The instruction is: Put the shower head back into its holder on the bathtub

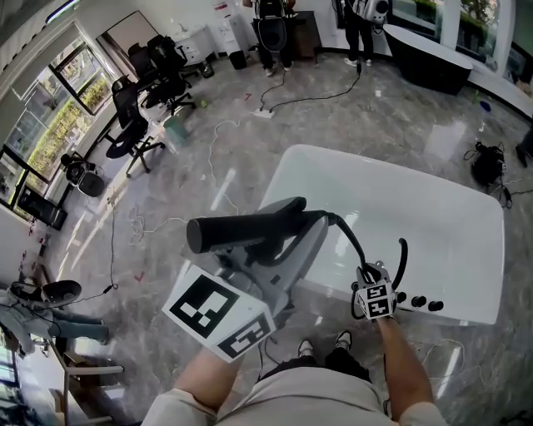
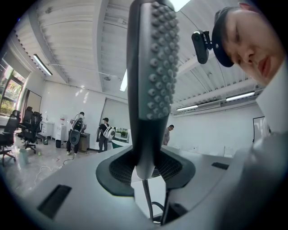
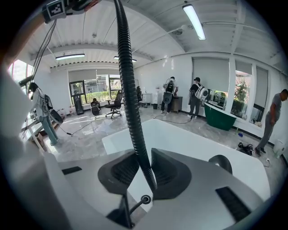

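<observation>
My left gripper (image 1: 291, 229) is raised over the floor beside the white bathtub (image 1: 433, 208), shut on the dark shower head (image 1: 237, 231). In the left gripper view the shower head (image 2: 150, 67) stands upright between the jaws, with its nozzle bumps facing right. A black hose (image 1: 350, 237) runs from it down to my right gripper (image 1: 366, 273) at the tub's near rim. The ribbed hose (image 3: 130, 90) passes between the right jaws, which are shut on it. Below them sits a small round fitting (image 3: 145, 199). A black curved spout (image 1: 402, 258) and knobs (image 1: 419, 302) stand on the rim.
Cables (image 1: 216, 141) trail over the grey marble floor left of the tub. Office chairs (image 1: 133, 125) stand at the far left. People (image 1: 271, 25) and a dark tub (image 1: 433, 58) are at the back. A black bag (image 1: 487, 162) lies to the right of the tub.
</observation>
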